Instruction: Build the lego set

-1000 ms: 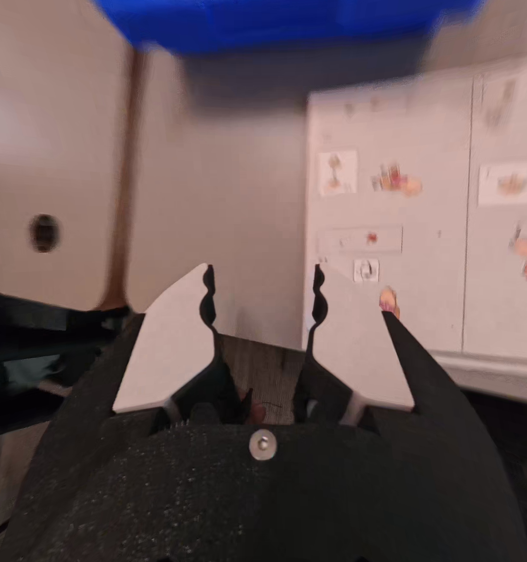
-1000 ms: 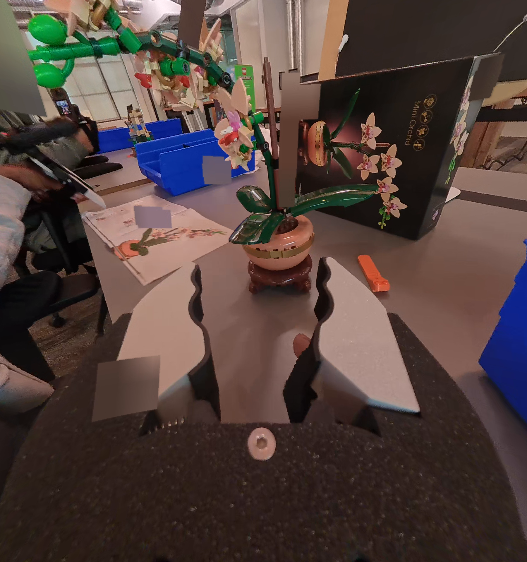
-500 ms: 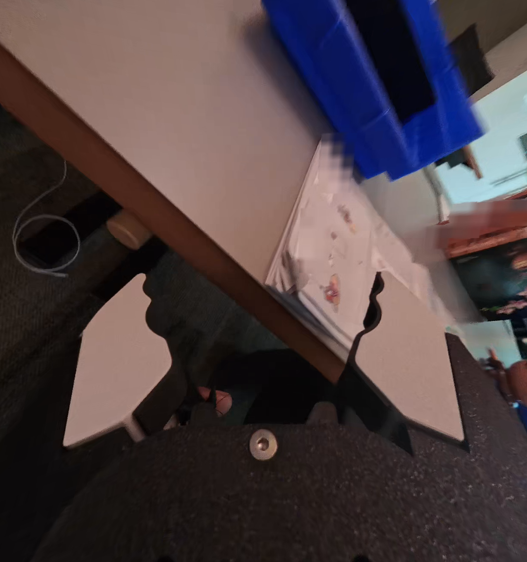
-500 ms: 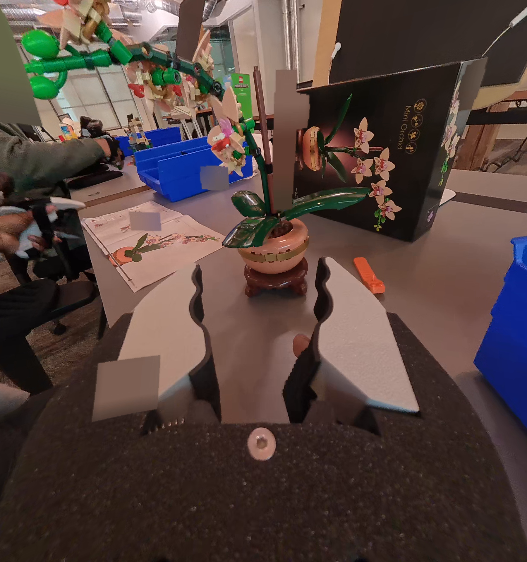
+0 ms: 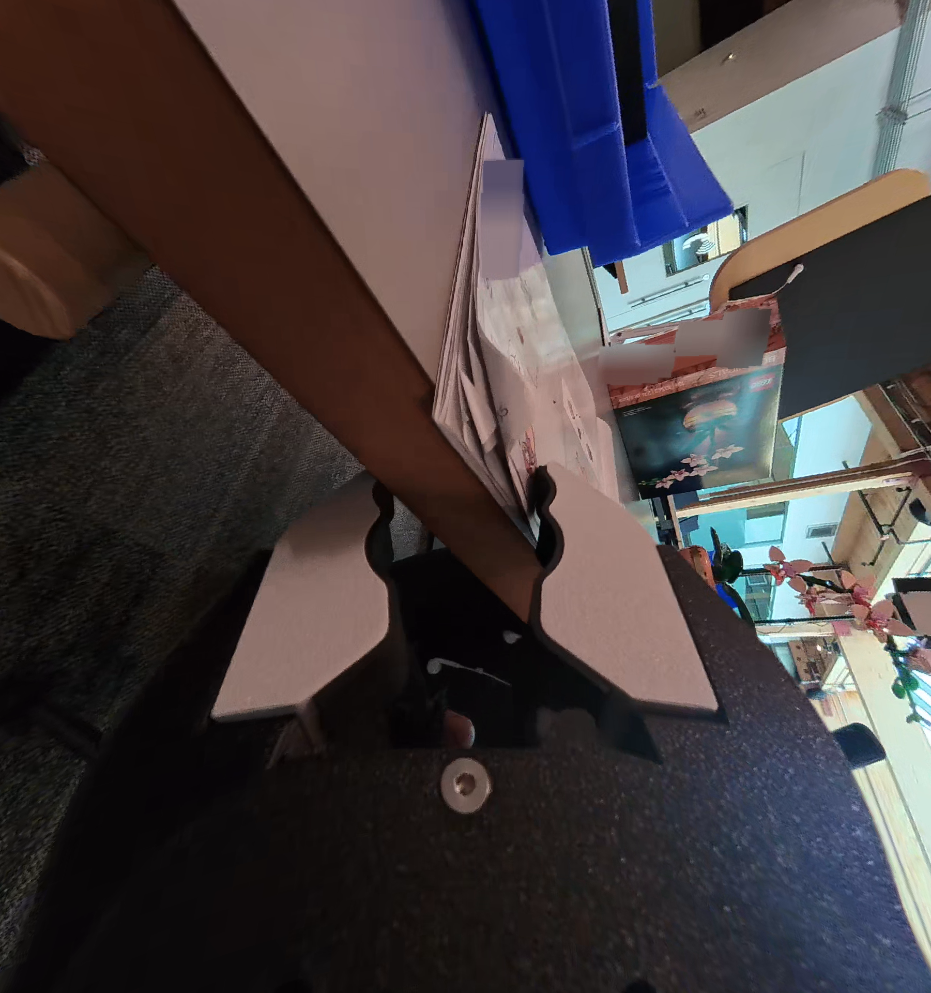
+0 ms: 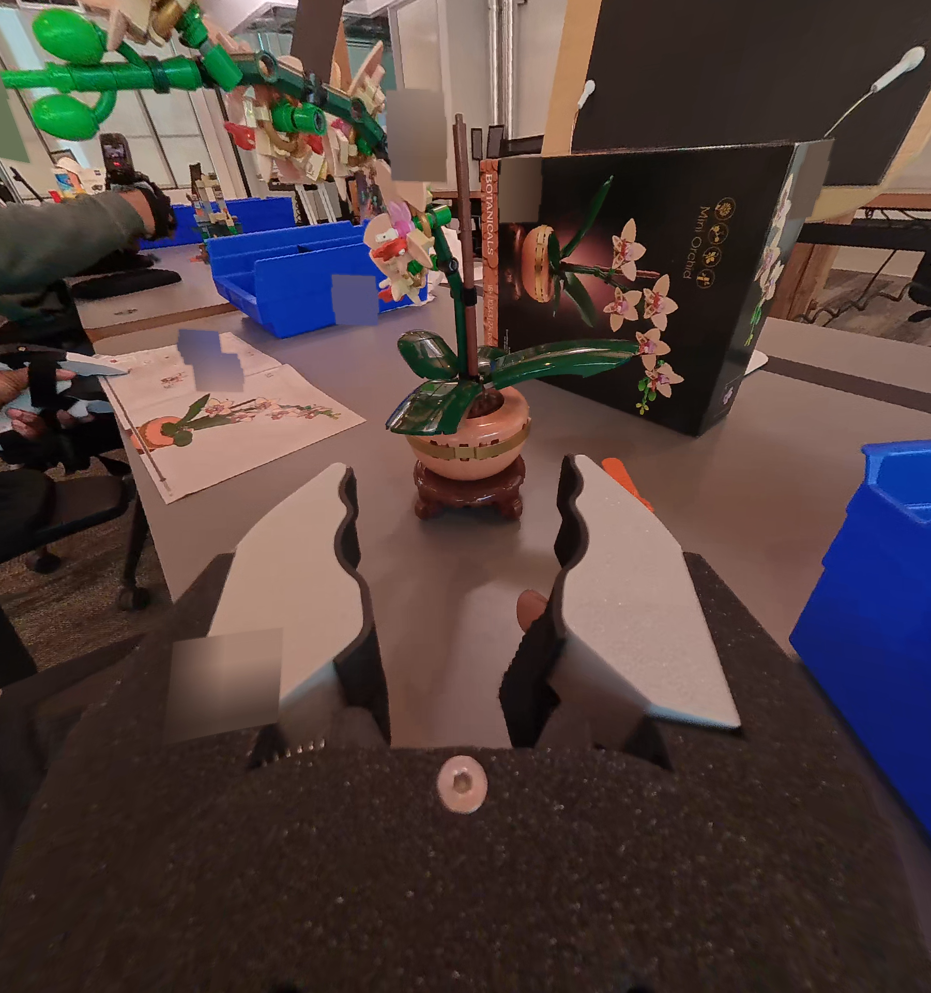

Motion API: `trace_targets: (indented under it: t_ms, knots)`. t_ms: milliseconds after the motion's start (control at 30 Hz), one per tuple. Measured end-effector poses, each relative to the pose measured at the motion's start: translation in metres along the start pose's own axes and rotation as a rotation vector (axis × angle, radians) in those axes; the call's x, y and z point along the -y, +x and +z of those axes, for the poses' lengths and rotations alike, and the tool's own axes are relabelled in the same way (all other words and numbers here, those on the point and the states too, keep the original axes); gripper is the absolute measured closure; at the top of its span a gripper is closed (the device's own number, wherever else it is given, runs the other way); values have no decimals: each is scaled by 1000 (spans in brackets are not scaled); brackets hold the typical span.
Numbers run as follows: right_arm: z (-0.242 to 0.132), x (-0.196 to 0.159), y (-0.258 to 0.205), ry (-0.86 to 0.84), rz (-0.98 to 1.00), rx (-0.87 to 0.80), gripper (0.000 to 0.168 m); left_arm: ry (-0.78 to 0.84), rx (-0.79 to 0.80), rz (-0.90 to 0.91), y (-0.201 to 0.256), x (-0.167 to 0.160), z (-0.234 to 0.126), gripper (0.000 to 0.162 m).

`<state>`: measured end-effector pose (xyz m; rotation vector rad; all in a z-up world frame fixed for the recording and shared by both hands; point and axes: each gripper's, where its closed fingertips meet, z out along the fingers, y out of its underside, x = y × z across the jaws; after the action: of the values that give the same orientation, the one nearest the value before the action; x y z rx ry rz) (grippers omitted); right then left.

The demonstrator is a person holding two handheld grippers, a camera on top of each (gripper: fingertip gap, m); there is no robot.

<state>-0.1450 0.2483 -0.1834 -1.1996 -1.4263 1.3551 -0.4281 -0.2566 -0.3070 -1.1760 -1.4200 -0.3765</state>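
Both grippers alike — left gripper (image 5: 460,502), right gripper (image 6: 455,491): grey wedge fingers (image 6: 629,585), wavy black inner edges, black speckled foam body, one silver screw (image 6: 461,784).

Your left gripper (image 5: 460,502) is rolled hard to one side, its jaws spread wide and gripping nothing. A fingertip (image 5: 460,732) shows just behind its fingers. Your right gripper (image 6: 455,497) sits level and points straight ahead (jaws parted, nothing between them), with one fingertip (image 6: 530,607) peeking beside its right finger. Your left hand (image 6: 1,400) shows far left in the right wrist view.
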Motion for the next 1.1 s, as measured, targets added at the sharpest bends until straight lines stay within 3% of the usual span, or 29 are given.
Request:
trace_targets:
  t_ms: [100,167,233,333,467,600,700,800,900,1100]
  knots:
    - [1,0,-1,-5,-10,-1,97,53,17,-9,-4,8,-15,118]
    - [1,-2,-1,-10,-18,0,97,145,52,35,-5,22,-40,140]
    - [3,-3,-2,-16,-23,4,97,273,114,152,-2,43,-71,154]
    - [5,-4,-4,-15,-21,17,99,392,210,408,23,66,-99,157]
    - [6,-2,-7,-16,-46,15,99,443,182,817,98,73,-89,162]
    - [6,0,-8,-5,-64,9,100,472,55,1026,164,64,-69,162]
    - [4,2,-9,2,-65,11,100,556,-53,1179,209,53,-67,162]
    - [2,5,-8,18,-76,5,102,628,-135,1483,242,24,-66,162]
    - [2,4,-7,22,-71,8,102,457,-273,1668,241,-23,-47,162]
    - [3,2,-6,11,-70,3,102,-31,-611,1575,216,-98,-26,161]
